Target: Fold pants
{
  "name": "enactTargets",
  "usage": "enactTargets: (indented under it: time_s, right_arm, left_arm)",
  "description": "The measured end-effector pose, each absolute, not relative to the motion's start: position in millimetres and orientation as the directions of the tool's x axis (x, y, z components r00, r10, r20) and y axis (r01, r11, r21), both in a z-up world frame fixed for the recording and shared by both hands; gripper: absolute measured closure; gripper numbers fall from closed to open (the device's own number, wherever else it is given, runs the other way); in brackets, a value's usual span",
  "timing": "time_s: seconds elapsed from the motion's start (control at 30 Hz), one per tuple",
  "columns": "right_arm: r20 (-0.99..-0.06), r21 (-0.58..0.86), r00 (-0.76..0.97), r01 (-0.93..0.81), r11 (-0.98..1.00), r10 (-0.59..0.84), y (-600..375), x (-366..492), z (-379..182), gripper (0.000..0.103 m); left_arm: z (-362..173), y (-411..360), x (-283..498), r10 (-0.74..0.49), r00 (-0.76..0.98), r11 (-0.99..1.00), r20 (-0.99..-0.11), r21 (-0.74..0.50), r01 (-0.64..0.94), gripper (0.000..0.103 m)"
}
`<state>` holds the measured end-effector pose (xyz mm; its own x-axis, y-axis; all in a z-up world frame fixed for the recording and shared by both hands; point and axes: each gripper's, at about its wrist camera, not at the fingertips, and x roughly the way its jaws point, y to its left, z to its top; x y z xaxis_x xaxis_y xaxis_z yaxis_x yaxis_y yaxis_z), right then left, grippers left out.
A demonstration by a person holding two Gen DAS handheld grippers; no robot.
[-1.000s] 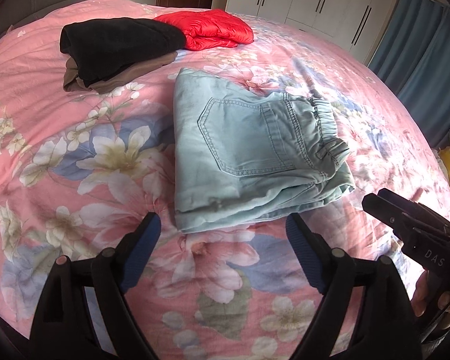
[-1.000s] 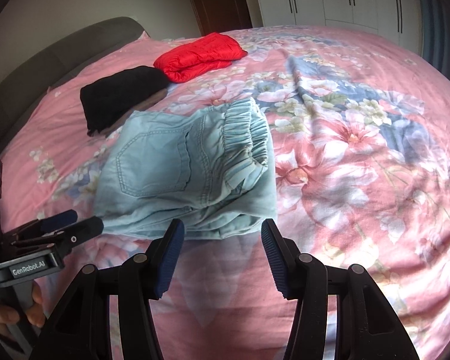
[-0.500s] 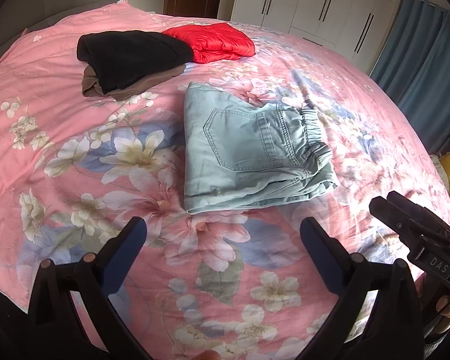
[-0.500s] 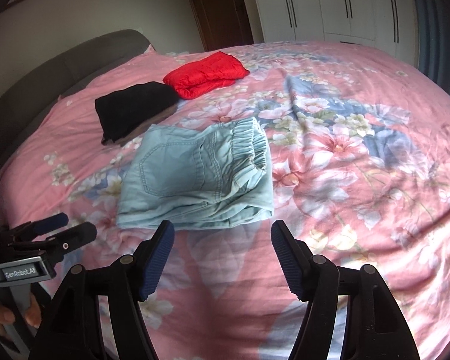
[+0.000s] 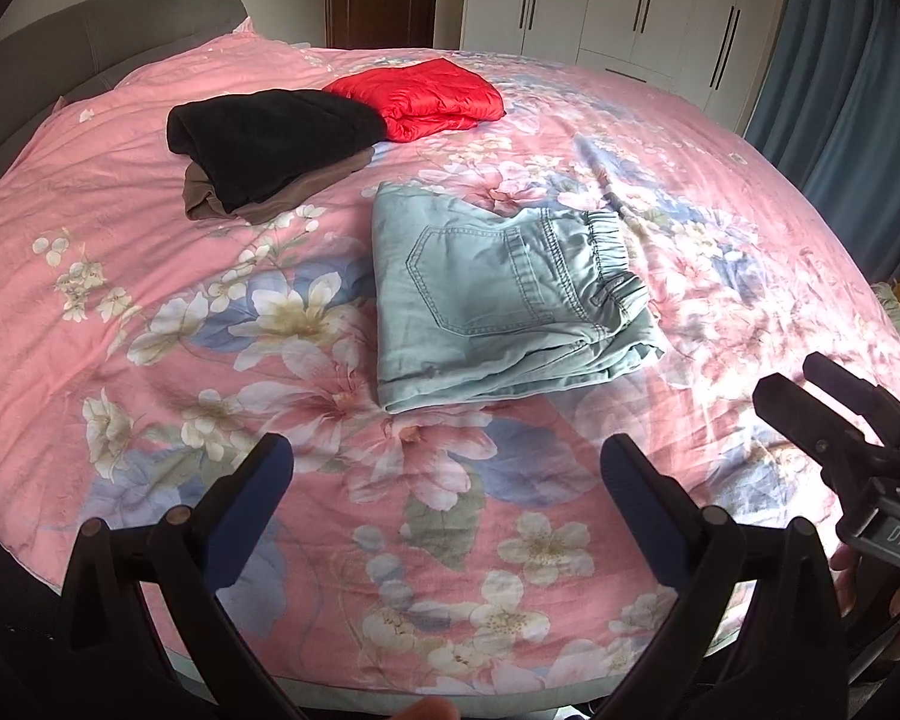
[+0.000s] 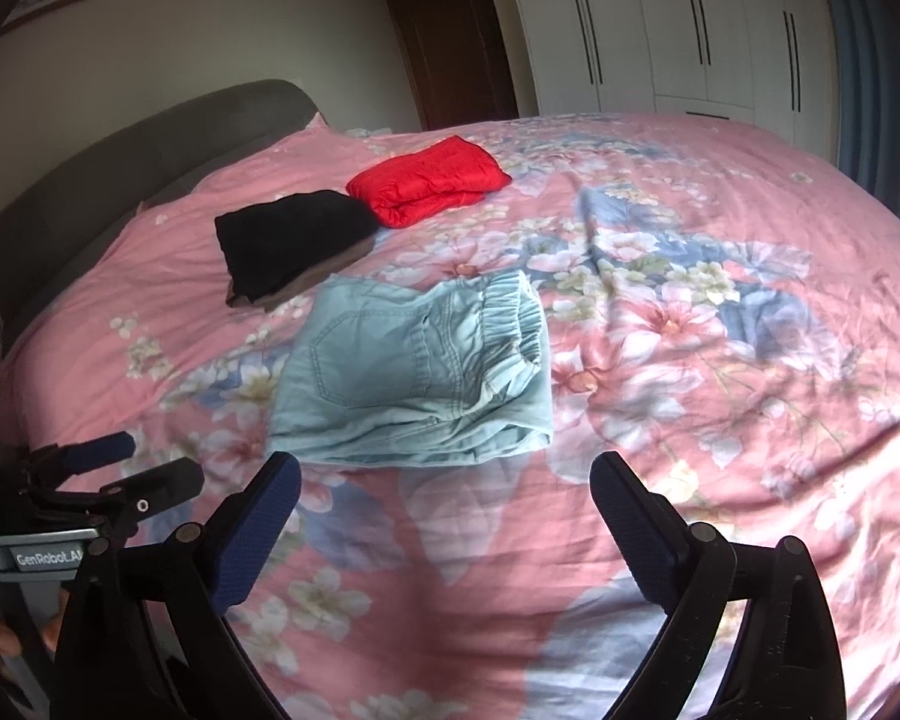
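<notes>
folded pale-blue pants (image 5: 498, 300) flat on bed

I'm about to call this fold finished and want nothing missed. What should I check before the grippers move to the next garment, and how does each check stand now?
1. Light blue jeans folded into a compact bundle, back pocket up: ok.
2. Jeans lie apart from the black garment and the red padded jacket: ok.
3. Left gripper jaws wide, nothing between them: ok.
4. Right gripper jaws opening, nothing between them, clear of the jeans: ok.
5. Near edge of the jeans even: not ok, the layers splay at the waistband corner.
6. Folded layers underneath lie smooth: cannot tell, hidden.
</notes>
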<state>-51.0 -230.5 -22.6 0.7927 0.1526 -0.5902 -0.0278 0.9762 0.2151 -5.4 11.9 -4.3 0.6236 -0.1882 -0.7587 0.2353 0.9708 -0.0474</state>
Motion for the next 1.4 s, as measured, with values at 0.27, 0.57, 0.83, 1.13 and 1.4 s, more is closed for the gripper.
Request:
enactTargets:
  time_s: [0.27,0.57,0.83,1.13,1.4]
  right_arm:
    - [-0.566,0.185,0.812,-0.041,0.982,0.141,-224,-63,-10,0.006]
    - [-0.538,0.174,0.831,-0.056,0.983,0.143,-220,-73,1,0.006]
    - [-0.535,0.171,0.833,-0.058,0.984,0.142,-219,-74,2,0.006]
    - [-0.535,0.172,0.833,-0.059,0.983,0.144,-220,-73,2,0.006]
    - [-0.536,0.172,0.832,-0.059,0.983,0.144,-220,-72,1,0.005]
  left_arm:
    - [3,12,-17,-0.177,0.641,0.972,-0.747,-0.030,0.233,0.001]
    - [14,14,-25,-0.193,0.662,0.971,-0.724,-0.047,0.232,0.000]
    - [15,12,-25,-0.196,0.661,0.971,-0.724,-0.049,0.234,0.001]
    - [13,9,-22,-0.203,0.656,0.969,-0.727,-0.051,0.244,0.001]
    - [12,7,-18,-0.208,0.653,0.967,-0.728,-0.050,0.251,0.000]
